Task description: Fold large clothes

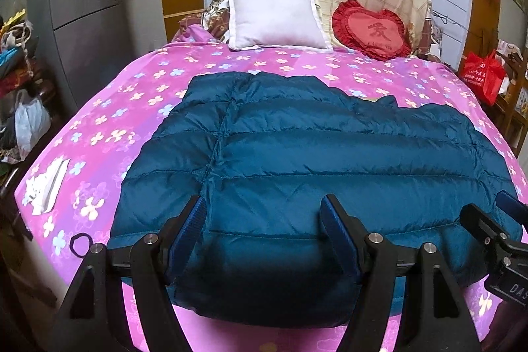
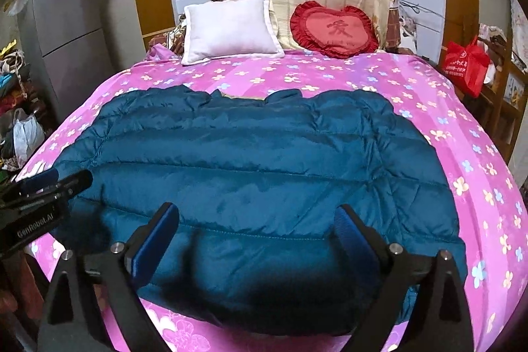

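Jacket: teal quilted puffer jacket point(image 1: 297, 154) lies spread flat on the bed, its near hem at the bed's front edge, its collar toward the pillows.
Bed: pink cover with small flower print point(image 1: 138, 108), reaching out on all sides of the jacket.
Left gripper point(image 1: 264, 210): jaws wide apart, poised over the jacket's near hem toward its left side; nothing is held between the blue pads.
Right gripper point(image 2: 257, 216): jaws wide apart over the near hem toward the right side; nothing held.
Pillows: white square pillow point(image 1: 277, 18) and red heart-shaped cushion point(image 1: 373, 30) side by side at the head of the bed.
Bed's left edge: white crumpled paper point(image 1: 46, 183) and a dark hair tie point(image 1: 81, 244).
Right of bed: red bag point(image 2: 465, 65).
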`<act>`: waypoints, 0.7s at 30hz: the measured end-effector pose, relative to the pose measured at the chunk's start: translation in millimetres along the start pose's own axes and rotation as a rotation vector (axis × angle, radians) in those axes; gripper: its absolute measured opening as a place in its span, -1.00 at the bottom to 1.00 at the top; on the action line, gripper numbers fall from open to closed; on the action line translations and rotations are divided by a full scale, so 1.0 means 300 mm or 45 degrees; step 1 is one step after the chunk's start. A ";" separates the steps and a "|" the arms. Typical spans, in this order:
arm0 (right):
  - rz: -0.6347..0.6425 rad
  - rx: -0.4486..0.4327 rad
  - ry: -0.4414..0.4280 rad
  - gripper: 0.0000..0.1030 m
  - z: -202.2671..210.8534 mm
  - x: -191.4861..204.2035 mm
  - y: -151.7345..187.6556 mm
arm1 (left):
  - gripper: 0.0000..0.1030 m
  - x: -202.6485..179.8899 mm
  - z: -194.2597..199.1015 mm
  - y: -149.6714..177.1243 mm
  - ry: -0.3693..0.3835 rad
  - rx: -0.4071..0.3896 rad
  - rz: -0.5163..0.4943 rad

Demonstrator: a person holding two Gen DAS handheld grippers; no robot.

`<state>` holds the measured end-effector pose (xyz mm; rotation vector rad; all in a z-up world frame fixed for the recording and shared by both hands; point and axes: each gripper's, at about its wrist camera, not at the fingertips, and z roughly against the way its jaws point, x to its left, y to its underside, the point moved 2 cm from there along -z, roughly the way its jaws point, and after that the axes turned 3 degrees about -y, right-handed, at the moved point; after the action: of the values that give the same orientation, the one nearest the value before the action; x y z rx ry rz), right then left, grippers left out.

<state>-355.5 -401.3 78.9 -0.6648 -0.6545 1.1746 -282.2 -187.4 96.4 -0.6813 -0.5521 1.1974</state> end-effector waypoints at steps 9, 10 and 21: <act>-0.015 0.004 0.007 0.91 -0.016 0.017 0.003 | 0.01 -0.011 -0.012 0.006 -0.010 0.000 -0.004; -0.017 0.006 0.007 0.91 -0.018 0.015 0.005 | 0.01 -0.012 -0.012 0.006 -0.012 0.000 -0.003; -0.053 0.004 0.015 0.92 -0.013 -0.017 0.013 | 0.01 -0.036 -0.028 0.015 -0.011 0.017 -0.017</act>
<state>-356.1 -405.7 72.9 -0.6526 -0.6533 1.1324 -282.2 -198.5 86.9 -0.6603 -0.5548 1.1908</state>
